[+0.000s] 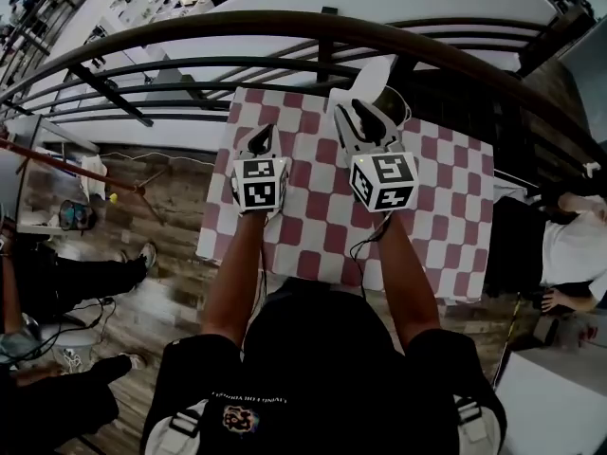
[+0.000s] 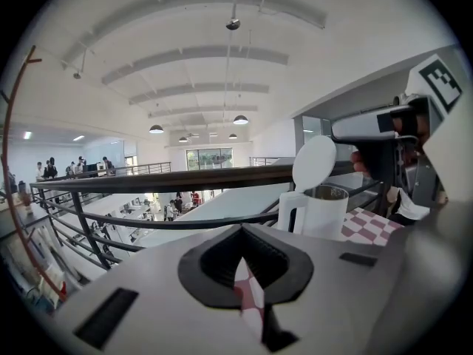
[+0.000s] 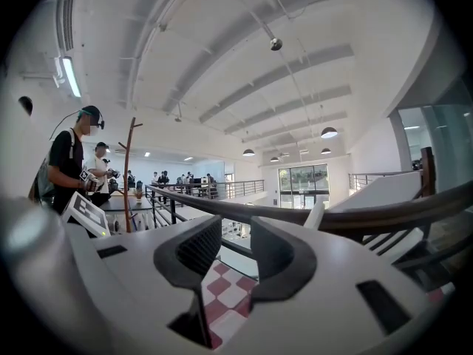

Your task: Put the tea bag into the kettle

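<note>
A white kettle (image 1: 389, 98) stands at the far edge of the red-and-white checked table (image 1: 446, 216), its round lid (image 1: 372, 72) tipped up. In the left gripper view the kettle (image 2: 321, 211) sits right of centre with its mouth uncovered. My right gripper (image 1: 365, 114) is open and empty, just in front of the kettle; its jaws (image 3: 236, 231) show a clear gap. My left gripper (image 1: 263, 133) hovers over the table to the left, and its jaws (image 2: 240, 229) are shut with nothing between them. No tea bag shows in any view.
A dark curved railing (image 1: 313, 31) runs right behind the table's far edge, with a lower floor beyond it. A person in white (image 1: 574, 249) sits to the right of the table. Another person's legs (image 1: 66, 273) are on the wooden floor at left.
</note>
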The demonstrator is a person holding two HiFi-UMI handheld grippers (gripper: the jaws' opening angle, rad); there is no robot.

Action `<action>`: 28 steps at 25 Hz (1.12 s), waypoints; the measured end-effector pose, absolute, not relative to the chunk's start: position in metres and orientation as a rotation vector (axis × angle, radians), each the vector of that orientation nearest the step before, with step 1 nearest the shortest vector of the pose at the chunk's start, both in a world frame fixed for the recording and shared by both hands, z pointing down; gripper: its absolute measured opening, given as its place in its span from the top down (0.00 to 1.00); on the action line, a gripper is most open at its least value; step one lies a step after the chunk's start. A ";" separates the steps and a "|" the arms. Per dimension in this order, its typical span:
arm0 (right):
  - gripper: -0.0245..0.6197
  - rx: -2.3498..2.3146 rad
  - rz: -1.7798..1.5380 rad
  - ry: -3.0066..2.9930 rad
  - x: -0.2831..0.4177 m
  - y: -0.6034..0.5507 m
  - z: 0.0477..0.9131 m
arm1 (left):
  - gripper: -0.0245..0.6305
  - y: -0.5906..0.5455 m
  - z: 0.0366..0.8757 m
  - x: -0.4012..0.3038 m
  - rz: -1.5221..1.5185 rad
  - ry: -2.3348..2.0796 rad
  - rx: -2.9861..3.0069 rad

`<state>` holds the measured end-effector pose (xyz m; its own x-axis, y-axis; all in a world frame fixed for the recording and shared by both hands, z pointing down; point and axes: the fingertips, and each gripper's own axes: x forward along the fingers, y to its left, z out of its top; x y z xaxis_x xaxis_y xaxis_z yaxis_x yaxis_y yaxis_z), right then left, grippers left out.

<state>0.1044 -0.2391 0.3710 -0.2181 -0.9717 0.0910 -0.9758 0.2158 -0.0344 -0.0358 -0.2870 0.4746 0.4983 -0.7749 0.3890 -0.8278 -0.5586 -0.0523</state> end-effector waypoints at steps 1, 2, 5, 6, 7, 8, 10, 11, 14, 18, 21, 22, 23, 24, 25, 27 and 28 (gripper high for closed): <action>0.77 1.918 0.135 -2.417 0.099 -0.238 0.373 | 0.96 -0.284 0.474 -0.041 0.563 -1.409 2.586; 0.77 1.904 0.140 -2.423 0.094 -0.238 0.375 | 0.96 -0.282 0.473 -0.047 0.561 -1.422 2.578; 0.77 1.858 0.157 -2.444 0.079 -0.236 0.383 | 0.96 -0.274 0.472 -0.063 0.553 -1.463 2.550; 0.77 1.842 0.163 -2.450 0.074 -0.236 0.386 | 0.96 -0.272 0.473 -0.068 0.548 -1.476 2.540; 0.77 1.826 0.170 -2.455 0.069 -0.235 0.390 | 0.96 -0.270 0.473 -0.074 0.544 -1.488 2.532; 0.77 1.811 0.177 -2.459 0.065 -0.235 0.393 | 0.96 -0.268 0.473 -0.079 0.541 -1.500 2.525; 0.77 1.782 0.192 -2.466 0.055 -0.235 0.399 | 0.96 -0.265 0.472 -0.090 0.539 -1.524 2.509; 0.77 1.768 0.200 -2.470 0.050 -0.236 0.402 | 0.96 -0.264 0.472 -0.096 0.540 -1.535 2.499; 0.77 1.719 0.221 -2.482 0.033 -0.238 0.411 | 0.96 -0.258 0.473 -0.115 0.546 -1.573 2.462; 0.77 1.647 0.250 -2.499 0.012 -0.239 0.427 | 0.96 -0.251 0.477 -0.140 0.549 -1.625 2.413; 0.77 1.599 0.273 -2.508 -0.002 -0.240 0.438 | 0.96 -0.247 0.480 -0.155 0.550 -1.658 2.379; 0.77 1.583 0.280 -2.512 -0.007 -0.240 0.441 | 0.96 -0.245 0.482 -0.161 0.550 -1.668 2.367; 0.77 1.566 0.286 -2.517 -0.013 -0.241 0.443 | 0.96 -0.244 0.483 -0.166 0.552 -1.678 2.354; 0.77 1.548 0.293 -2.523 -0.019 -0.241 0.446 | 0.96 -0.241 0.485 -0.173 0.555 -1.688 2.340; 0.77 1.532 0.302 -2.529 -0.025 -0.241 0.449 | 0.96 -0.239 0.486 -0.179 0.558 -1.697 2.326; 0.77 1.506 0.319 -2.538 -0.034 -0.241 0.454 | 0.96 -0.235 0.489 -0.189 0.564 -1.711 2.304; 0.77 1.494 0.326 -2.541 -0.038 -0.241 0.457 | 0.96 -0.234 0.490 -0.193 0.567 -1.718 2.296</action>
